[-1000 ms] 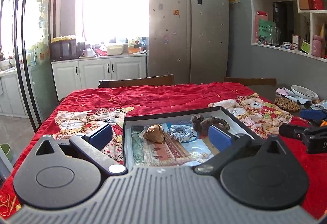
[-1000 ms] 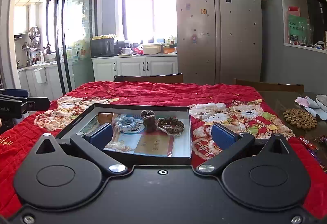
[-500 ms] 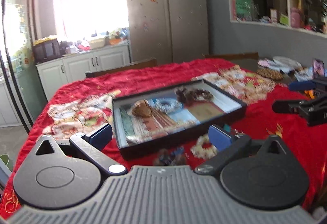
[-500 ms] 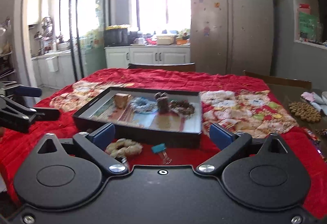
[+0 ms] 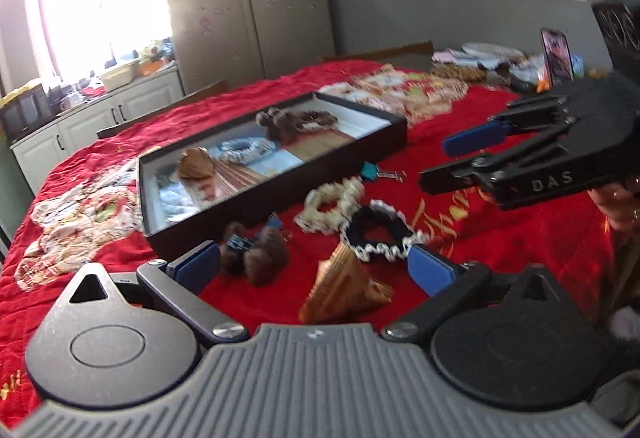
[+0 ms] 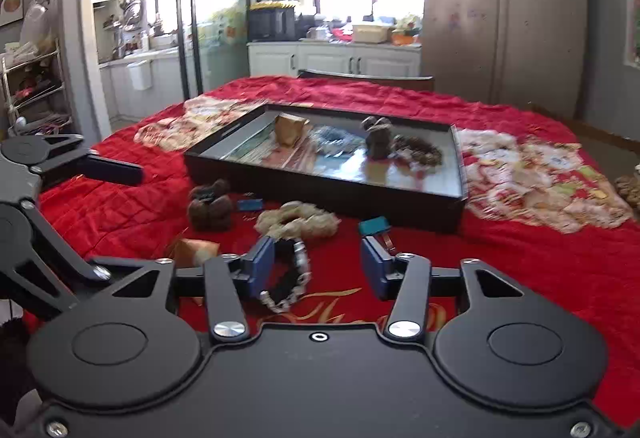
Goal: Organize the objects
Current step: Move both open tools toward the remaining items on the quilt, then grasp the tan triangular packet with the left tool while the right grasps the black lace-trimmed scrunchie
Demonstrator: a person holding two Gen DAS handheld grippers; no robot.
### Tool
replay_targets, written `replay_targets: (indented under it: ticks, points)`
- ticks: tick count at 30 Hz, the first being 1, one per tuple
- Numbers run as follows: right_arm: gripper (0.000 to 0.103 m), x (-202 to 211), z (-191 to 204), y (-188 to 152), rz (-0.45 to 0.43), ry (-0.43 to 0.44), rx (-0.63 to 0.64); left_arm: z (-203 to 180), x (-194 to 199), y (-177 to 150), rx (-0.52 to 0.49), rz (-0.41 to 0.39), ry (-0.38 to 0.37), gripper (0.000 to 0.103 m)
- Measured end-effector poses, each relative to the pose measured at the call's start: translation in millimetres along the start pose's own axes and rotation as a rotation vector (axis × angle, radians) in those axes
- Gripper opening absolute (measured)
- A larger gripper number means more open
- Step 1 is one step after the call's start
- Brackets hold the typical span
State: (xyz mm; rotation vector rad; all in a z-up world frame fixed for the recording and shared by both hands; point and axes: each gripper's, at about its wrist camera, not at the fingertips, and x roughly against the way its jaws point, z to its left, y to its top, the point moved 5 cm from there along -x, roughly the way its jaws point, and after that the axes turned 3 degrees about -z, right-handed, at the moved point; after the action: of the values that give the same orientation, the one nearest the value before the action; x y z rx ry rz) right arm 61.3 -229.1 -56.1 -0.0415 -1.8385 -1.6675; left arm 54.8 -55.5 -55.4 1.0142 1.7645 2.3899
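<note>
A black tray (image 5: 280, 194) (image 6: 320, 190) on the red cloth holds a brown clip, a blue scrunchie, a brown bow and a brown beaded ring. In front of it lie a cream scrunchie (image 5: 332, 206) (image 6: 298, 220), a black scrunchie with white trim (image 5: 380, 234) (image 6: 290, 278), a brown bow (image 5: 256, 258) (image 6: 208, 206), a tan claw clip (image 5: 344, 288) (image 6: 196, 250) and a teal binder clip (image 5: 376, 171) (image 6: 376, 228). My left gripper (image 5: 316, 266) is open, low over the bow and tan clip. My right gripper (image 6: 316, 266) is open, its left finger beside the black scrunchie.
The red patterned cloth (image 6: 540, 258) covers the table. At the far right stand a phone (image 5: 556, 56), plates and a beaded mat (image 5: 456, 70). A chair back (image 6: 368, 78) stands behind the table. Kitchen cabinets and a fridge are beyond.
Both grippers have pulled back and dropped lower, from over the tray to the loose items in front of it. The right gripper's jaws have narrowed somewhat.
</note>
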Motion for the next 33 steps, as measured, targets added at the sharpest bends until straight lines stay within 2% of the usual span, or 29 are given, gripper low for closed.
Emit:
replay_targets:
  ticks: [6,12,22,33]
  points:
    - [0.039,-17,8,-8,0.035,0.033,0.004,2,-18,-11,0.049,0.038,-0.03,0.092]
    - [0.032,-34,4,-16,0.084,0.046,-0.036,4,-32,-19,0.071,0.071,-0.032,0.086]
    - [0.031,-46,9,-23,0.112,0.046,-0.011,5,-36,-22,0.098,0.083,-0.053,0.079]
    - [0.029,-49,16,-27,0.12,0.033,0.028,4,-36,-22,0.112,0.093,-0.08,0.057]
